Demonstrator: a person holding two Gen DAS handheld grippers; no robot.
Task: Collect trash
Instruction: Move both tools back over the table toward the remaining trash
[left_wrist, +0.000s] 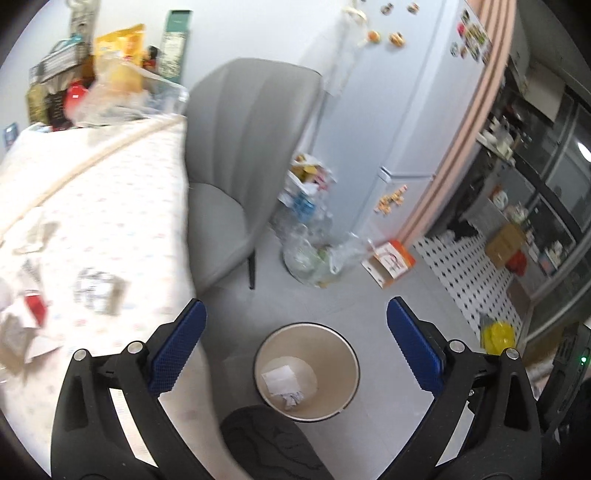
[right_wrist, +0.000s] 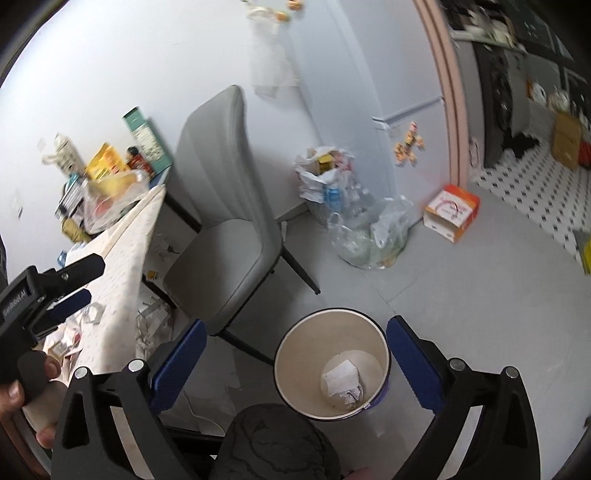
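- Grey-floored room (right_wrist: 480, 295), with a grey chair (left_wrist: 240, 155) pushed up to a surface (left_wrist: 103, 206) under a patterned cloth.
- Paper scraps (left_wrist: 98, 291) strewn across that cloth.
- Held above a round waste bin (left_wrist: 347, 373) on the floor: left tongs (left_wrist: 295, 350), spread wide, empty.
- Right tongs (right_wrist: 295, 363), likewise wide apart and empty.
- Crumpled paper (right_wrist: 343, 384) lying at the bin's bottom.
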